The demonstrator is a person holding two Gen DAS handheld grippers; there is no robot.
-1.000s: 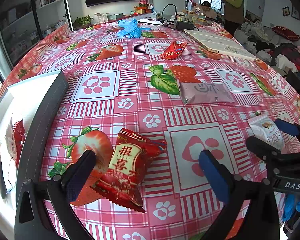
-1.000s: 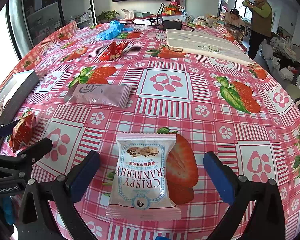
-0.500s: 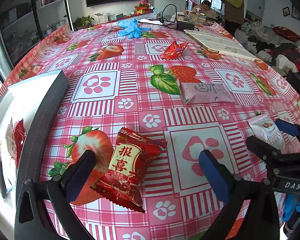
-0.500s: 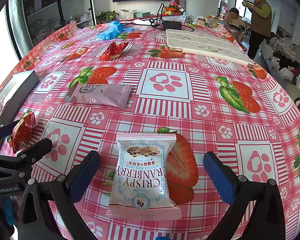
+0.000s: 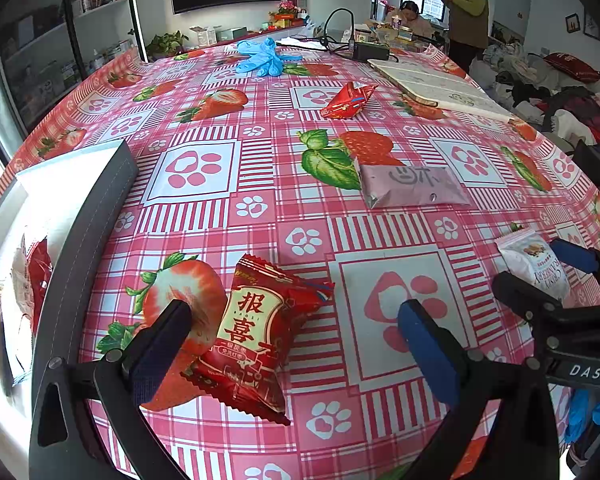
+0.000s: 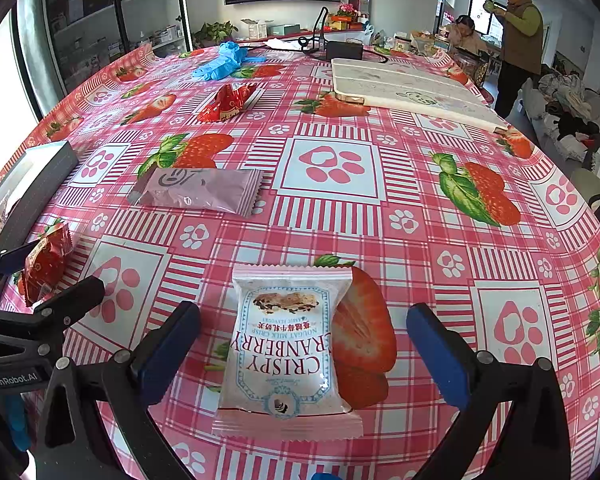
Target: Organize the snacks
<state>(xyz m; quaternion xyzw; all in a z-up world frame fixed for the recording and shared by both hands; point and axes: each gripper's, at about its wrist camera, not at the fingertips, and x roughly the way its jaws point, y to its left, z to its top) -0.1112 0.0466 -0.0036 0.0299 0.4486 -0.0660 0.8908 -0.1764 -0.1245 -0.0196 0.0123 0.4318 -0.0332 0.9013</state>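
Note:
A red snack packet with gold characters (image 5: 256,332) lies on the strawberry tablecloth between the fingers of my left gripper (image 5: 296,344), which is open around it. A white "Crispy Cranberry" packet (image 6: 286,348) lies flat between the fingers of my right gripper (image 6: 304,348), also open. A pale pink packet (image 5: 412,184) (image 6: 198,192) rests farther out, and a second red packet (image 5: 348,96) (image 6: 228,102) lies beyond it. Each gripper shows at the edge of the other's view: the right gripper (image 5: 540,276) around the white packet (image 5: 534,264), the left one (image 6: 48,264) around the red packet (image 6: 46,262).
A dark-rimmed box (image 5: 80,216) with several snacks inside stands at the left table edge. Blue gloves (image 5: 262,56), a long white tray (image 6: 412,88) and a black adapter with cables (image 5: 370,52) sit at the far side. Two people (image 5: 466,12) are beyond the table.

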